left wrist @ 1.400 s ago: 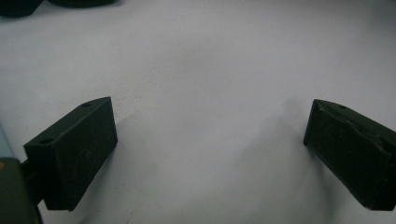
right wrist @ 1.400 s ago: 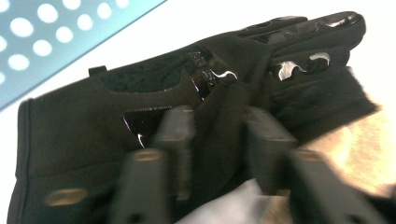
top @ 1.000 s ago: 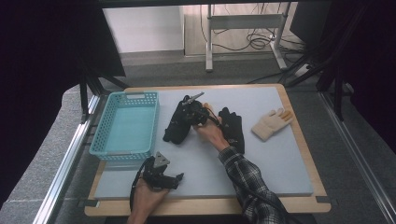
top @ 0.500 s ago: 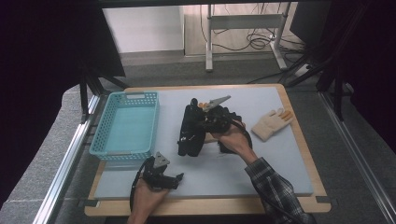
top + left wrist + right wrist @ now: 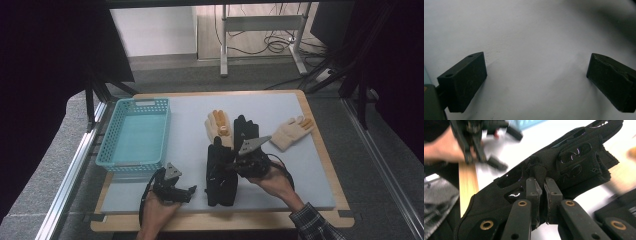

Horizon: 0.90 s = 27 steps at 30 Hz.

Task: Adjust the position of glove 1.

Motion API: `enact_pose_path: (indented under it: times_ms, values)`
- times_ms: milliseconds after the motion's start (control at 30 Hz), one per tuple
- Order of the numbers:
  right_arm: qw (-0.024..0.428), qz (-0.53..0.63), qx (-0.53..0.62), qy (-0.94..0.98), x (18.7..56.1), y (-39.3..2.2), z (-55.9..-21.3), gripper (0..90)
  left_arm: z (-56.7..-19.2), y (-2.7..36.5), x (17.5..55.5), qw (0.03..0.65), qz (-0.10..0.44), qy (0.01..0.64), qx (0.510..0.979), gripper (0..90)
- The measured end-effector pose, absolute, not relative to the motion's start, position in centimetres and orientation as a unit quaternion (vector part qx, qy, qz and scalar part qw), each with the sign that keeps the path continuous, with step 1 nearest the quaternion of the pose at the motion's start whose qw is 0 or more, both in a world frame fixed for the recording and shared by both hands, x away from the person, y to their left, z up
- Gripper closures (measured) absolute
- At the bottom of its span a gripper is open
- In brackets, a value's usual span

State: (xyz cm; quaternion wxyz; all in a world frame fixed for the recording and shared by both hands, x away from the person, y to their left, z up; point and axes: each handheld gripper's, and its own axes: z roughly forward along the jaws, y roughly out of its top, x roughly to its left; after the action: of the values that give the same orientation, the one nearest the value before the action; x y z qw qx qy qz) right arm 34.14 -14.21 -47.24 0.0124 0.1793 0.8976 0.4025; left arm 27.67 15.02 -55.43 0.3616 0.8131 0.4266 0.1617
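Mat [image 5: 280, 185] on wood-rimmed table [image 5: 327, 165]

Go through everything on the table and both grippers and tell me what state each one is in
Basket: upright, empty.
Black glove: pinched, lifted by right gripper.
Second black glove: flat on mat.
Two tan gloves: flat, apart.
Left gripper: open, holding nothing.

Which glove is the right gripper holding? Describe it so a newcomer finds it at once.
Start from the turquoise basket at the mat's left and look right, to the mat's near middle. The black glove hangs there, pinched in the right gripper. Unlike the other black glove and two cream gloves behind, it is the one gripped.
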Motion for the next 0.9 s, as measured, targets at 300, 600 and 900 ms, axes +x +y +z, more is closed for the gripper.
enact_pose_path:
  times_ms: [300, 600, 900]
  values:
    - [0.033, 0.403, 0.198, 0.893, 34.7, -14.4, -50.4, 69.1, -55.4, 15.0, 27.7, 0.360, 0.161, 0.426, 0.814, 3.1]
    - [0.079, 0.406, 0.262, 0.872, 36.9, -17.5, -48.9, 52.4, -55.4, 15.0, 27.7, 0.360, 0.161, 0.426, 0.814, 3.2]
    - [0.130, 0.390, 0.307, 0.858, 40.1, -19.4, -48.5, 64.7, -55.4, 15.0, 27.7, 0.361, 0.161, 0.426, 0.814, 3.2]
